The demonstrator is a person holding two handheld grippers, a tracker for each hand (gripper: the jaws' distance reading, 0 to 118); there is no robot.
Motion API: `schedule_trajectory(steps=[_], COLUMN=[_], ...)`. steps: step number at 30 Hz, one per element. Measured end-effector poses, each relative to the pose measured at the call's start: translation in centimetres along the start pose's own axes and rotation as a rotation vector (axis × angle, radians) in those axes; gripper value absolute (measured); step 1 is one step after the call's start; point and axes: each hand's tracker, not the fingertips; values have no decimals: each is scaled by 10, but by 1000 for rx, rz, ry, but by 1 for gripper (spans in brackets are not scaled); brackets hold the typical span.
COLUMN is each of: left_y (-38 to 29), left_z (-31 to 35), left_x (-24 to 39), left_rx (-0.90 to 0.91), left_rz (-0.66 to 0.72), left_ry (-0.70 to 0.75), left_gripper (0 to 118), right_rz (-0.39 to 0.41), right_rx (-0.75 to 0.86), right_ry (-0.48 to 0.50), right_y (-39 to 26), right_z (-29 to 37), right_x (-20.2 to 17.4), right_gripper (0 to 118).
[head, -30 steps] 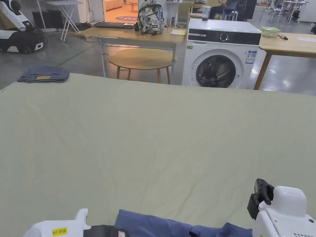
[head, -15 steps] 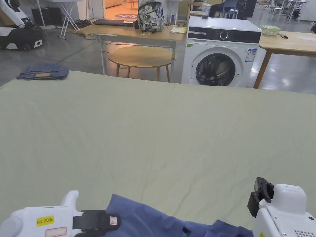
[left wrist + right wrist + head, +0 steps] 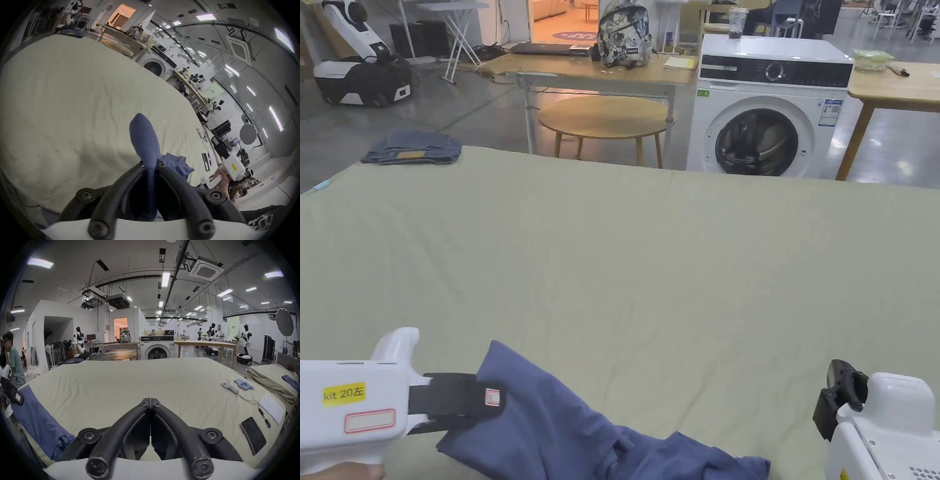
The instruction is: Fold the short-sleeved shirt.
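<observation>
A dark blue short-sleeved shirt point(image 3: 550, 425) lies bunched at the near edge of the pale green bed sheet point(image 3: 650, 262). My left gripper point(image 3: 487, 397) is shut on one edge of it and holds that part up, so the cloth hangs in a fold point(image 3: 144, 138) past the jaws. The shirt point(image 3: 39, 415) trails down to the sheet at the left of the right gripper view. My right gripper point(image 3: 151, 402) hovers over the sheet at the near right with its jaws pressed together and nothing between them; its white body point(image 3: 881, 425) sits low right in the head view.
Folded jeans point(image 3: 412, 148) rest on the bed's far left corner. A white controller point(image 3: 230, 386), several blue batteries point(image 3: 243, 385), a paper sheet point(image 3: 271, 407) and a dark phone point(image 3: 253, 434) lie along the right side. A washing machine point(image 3: 769, 112) and wooden tables stand beyond the bed.
My left gripper has risen and moved forward over the sheet with the shirt's edge, pulling more blue cloth into view. The right gripper has stayed put.
</observation>
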Motion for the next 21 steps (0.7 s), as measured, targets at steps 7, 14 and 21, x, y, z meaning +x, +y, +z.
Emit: schedule_trajectory(steps=[7,14,21], left_y=[-7,-20,-58], left_z=[-34,-92,-180], left_x=[62,113,159], left_rx=[-55,-180,-312], left_rz=[-53,-156,-193], left_ry=[-46,-67,-74], left_gripper=[1,1,1], right_rz=[1,-4,-11], right_rx=[-4,-11,-18], right_ry=[3,-3,-22], right_y=[-1,-3,-6], right_z=[1,2,6], right_x=[1,4,12], right_gripper=[0,0,0])
